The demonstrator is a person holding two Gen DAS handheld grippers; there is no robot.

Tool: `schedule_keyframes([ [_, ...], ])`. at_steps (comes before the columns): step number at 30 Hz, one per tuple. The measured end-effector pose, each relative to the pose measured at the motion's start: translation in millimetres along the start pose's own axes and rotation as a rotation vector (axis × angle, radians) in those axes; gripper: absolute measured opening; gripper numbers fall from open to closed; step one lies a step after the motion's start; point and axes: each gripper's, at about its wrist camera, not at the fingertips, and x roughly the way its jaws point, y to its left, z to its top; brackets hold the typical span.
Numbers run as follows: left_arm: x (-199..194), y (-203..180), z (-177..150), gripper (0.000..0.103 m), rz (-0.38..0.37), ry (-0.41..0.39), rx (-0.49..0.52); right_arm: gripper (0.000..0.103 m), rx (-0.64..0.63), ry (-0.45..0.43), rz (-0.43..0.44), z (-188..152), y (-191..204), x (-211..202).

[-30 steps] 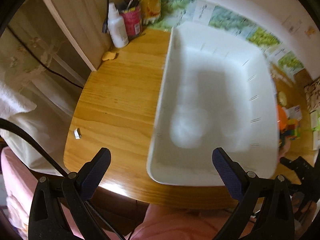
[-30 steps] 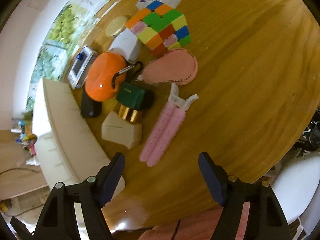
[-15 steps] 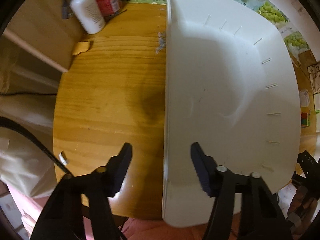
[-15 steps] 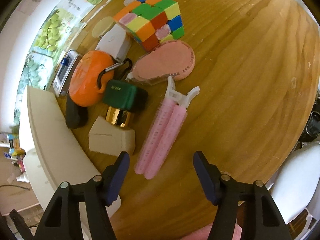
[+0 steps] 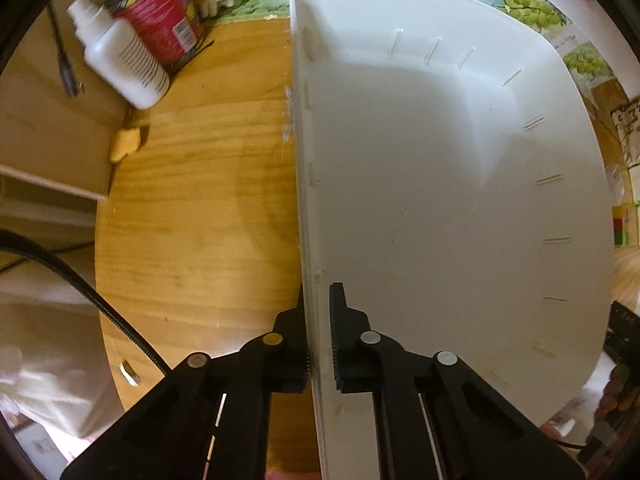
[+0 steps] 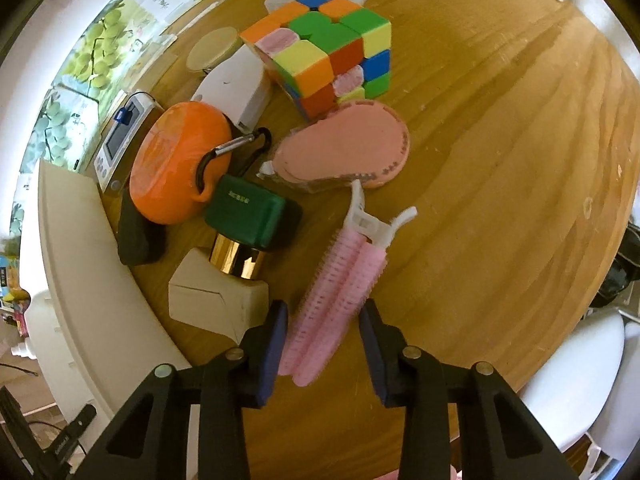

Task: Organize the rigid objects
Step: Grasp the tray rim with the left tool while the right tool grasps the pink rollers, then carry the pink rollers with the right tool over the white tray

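In the left wrist view my left gripper (image 5: 318, 328) is shut on the near left wall of a large white bin (image 5: 440, 200), one finger outside and one inside. The bin holds nothing that I can see. In the right wrist view my right gripper (image 6: 324, 332) points down over a pink hair-roller clip (image 6: 340, 288), with its lower end between the closing jaws. Narrow gaps still show beside the pads. Beyond the clip lie a green-capped gold-necked bottle (image 6: 244, 216), an orange pouch (image 6: 176, 168), a pink oval case (image 6: 344, 152) and a colour cube (image 6: 324, 52).
The bin's rim (image 6: 80, 260) curves along the left of the clutter. A cream box (image 6: 216, 300) sits just left of my right gripper's left finger. A white bottle (image 5: 120, 64) and red can (image 5: 164, 28) stand at the table's far left. A white chair (image 6: 572, 364) lies past the table edge.
My left gripper came down astride the bin's left wall and closed on it. My right gripper moved onto the pink clip and its jaws narrowed around it.
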Motion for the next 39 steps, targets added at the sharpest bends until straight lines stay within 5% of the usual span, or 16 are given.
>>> schedule_keyframes([
  [12, -7.6, -11.6, 30.5, 0.004, 0.038, -0.056, 0.113, 0.027, 0.002, -0.022, 0.036, 4.0, 4.1, 0.2],
  [20, -10.8, -16.8, 31.1, 0.004, 0.033, -0.063, 0.116, 0.026, -0.064, -0.126, 0.021, -9.4, 6.2, -30.8],
  [39, -30.9, -27.2, -26.1, 0.005, 0.011, -0.073, 0.1, 0.026, -0.379, -0.404, 0.038, -42.0, 53.2, -143.8],
])
